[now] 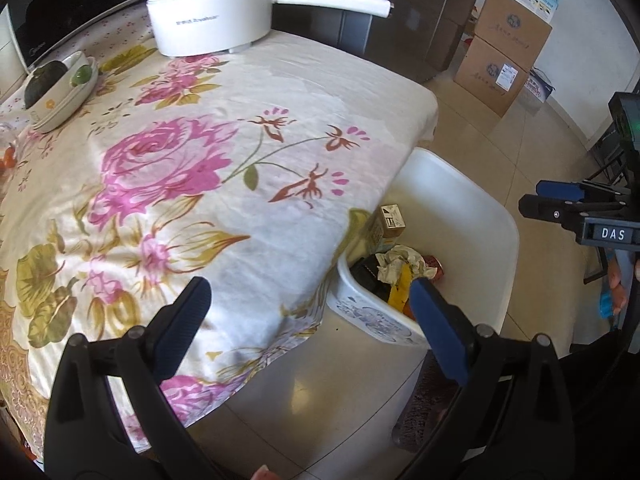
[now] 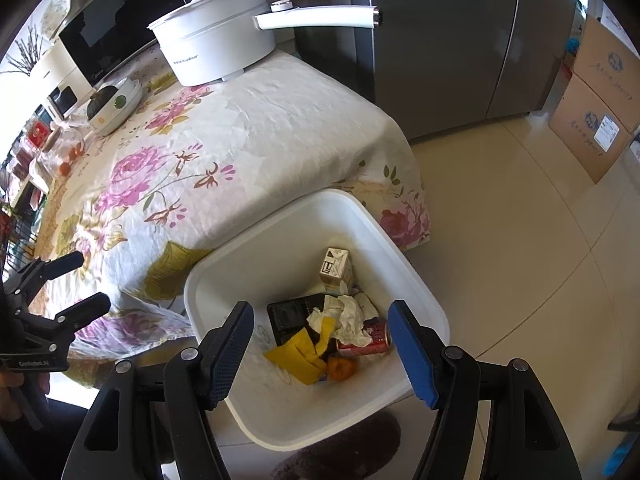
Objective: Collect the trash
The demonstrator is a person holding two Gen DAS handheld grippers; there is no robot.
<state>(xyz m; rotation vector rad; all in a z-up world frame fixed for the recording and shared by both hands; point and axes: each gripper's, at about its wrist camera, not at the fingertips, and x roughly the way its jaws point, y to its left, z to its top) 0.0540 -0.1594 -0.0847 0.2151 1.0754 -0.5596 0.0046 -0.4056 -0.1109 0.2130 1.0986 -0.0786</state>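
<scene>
**Trash in the bin, tongs empty**

As far as I can see, the trash [image 2: 340, 332] already lies in the bin [image 2: 404, 264] beside the tabletop [image 1: 280, 92], whose cloth shows no litter left. My left tongs [image 1: 308, 300] stand wide, holding nothing; my right tongs [image 2: 322, 340] hang part-open and empty above the bin.

My left wrist camera looks steeply down past the left gripper [image 1: 310, 304], mostly onto the floral tablecloth [image 1: 180, 168], with the white bin [image 1: 480, 232] off to its right. My right wrist camera sits directly over that bin [image 2: 280, 224], right gripper [image 2: 320, 328] framing it close. Both share bin, cloth and white pot [image 1: 208, 12] (each also catches the other gripper).
</scene>
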